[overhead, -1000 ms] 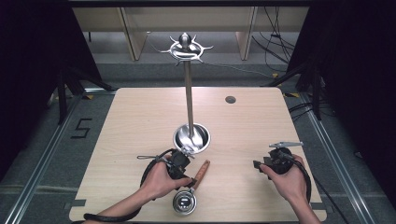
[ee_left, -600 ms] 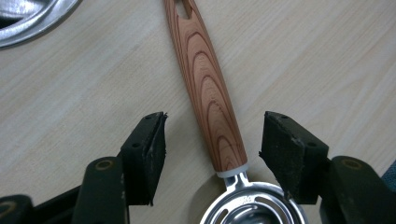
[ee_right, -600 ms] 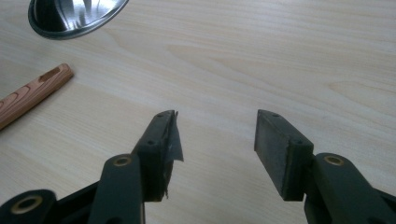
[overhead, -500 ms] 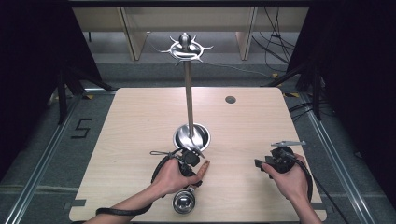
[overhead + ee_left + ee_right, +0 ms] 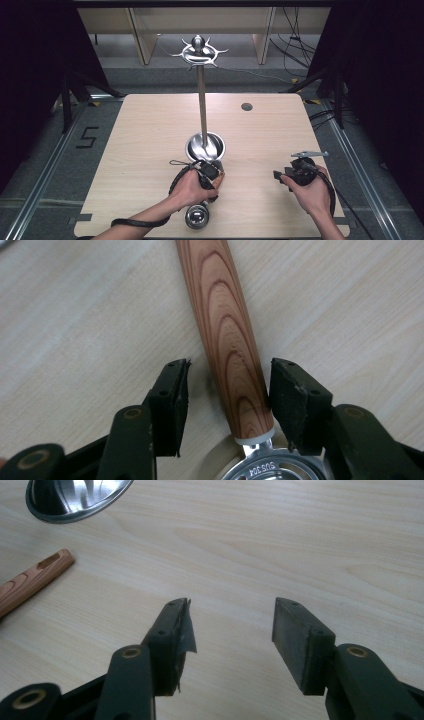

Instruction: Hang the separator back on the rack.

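A utensil with a wooden handle (image 5: 227, 335) and a round steel head (image 5: 196, 217) lies on the table near its front edge. My left gripper (image 5: 214, 181) is down over that handle and stands open (image 5: 227, 400). Its jaws straddle the handle just above the steel collar stamped SUS 304 (image 5: 260, 471); the right jaw is touching the wood and the left jaw stands off with a gap. My right gripper (image 5: 280, 176) is held low over bare table to the right, open (image 5: 232, 630) with nothing between its jaws. The slotted end of the handle (image 5: 35, 577) shows in the right gripper view.
A steel stand rises from a round dish-shaped base (image 5: 206, 146) at mid-table, its thin pole (image 5: 201, 100) topped by a crown of hooks (image 5: 199, 50). The base rim (image 5: 75, 500) lies just beyond the handle's end. A dark round grommet (image 5: 246, 106) sits at the back right.
My left gripper has moved right and forward onto the wooden handle, which my hand now covers in the high view. The right gripper has stayed where it was.
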Available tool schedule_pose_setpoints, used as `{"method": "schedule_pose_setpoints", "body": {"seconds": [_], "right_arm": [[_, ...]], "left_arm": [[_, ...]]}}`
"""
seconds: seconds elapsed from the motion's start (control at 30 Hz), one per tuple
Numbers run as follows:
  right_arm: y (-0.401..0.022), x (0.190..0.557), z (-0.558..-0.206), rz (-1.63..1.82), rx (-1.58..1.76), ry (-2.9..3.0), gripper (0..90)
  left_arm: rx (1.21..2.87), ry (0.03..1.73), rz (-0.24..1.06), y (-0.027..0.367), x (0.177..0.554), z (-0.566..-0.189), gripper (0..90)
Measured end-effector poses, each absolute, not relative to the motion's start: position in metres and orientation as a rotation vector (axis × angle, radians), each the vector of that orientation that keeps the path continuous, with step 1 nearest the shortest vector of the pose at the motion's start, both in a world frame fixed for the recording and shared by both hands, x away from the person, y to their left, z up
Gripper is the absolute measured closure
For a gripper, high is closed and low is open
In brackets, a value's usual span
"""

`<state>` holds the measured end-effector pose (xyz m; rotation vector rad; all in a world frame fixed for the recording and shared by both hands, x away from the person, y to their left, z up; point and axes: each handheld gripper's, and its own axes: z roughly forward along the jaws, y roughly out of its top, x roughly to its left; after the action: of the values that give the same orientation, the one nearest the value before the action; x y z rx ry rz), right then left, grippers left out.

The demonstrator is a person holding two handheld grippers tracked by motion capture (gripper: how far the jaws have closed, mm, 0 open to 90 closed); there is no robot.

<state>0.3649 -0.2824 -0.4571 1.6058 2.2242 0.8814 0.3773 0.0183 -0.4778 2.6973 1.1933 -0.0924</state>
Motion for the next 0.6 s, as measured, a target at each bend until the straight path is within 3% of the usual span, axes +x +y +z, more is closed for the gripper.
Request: {"method": "schedule_pose_setpoints", "body": {"seconds": [0.6], "right_arm": [[-0.28,0.364,-0.457,0.872,1.608,2.246,49.1]], "left_arm": [[2.797,1.163,0.034,0.014,0.368,-0.478,67.3]]}}
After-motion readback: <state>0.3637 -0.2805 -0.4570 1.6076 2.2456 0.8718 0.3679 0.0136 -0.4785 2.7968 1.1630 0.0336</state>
